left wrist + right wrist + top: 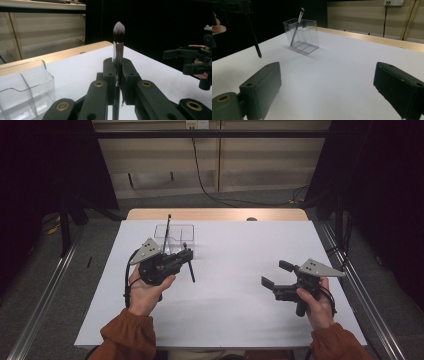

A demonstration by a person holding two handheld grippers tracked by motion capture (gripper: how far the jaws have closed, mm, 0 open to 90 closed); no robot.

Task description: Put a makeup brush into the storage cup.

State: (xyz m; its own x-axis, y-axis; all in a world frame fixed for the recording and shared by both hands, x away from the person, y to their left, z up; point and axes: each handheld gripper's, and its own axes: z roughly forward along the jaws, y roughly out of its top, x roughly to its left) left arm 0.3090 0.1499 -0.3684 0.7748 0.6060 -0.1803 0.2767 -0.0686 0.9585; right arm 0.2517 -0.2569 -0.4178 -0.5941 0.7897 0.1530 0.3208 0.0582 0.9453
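High view: our left gripper (184,256) is clamped on a slim black-handled makeup brush (189,265) just in front of the clear plastic divided organizer (186,232); a second brush (167,227) stands inside. Our right gripper (275,275), well right of it, gapes empty. We judge insertion next: lift, align over a compartment.

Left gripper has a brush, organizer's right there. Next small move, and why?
Probably carry the left gripper over the clear organizer and lower the brush in. Its jaws are shut on the brush, one brush already leans inside, and the right gripper is open, holding nothing.
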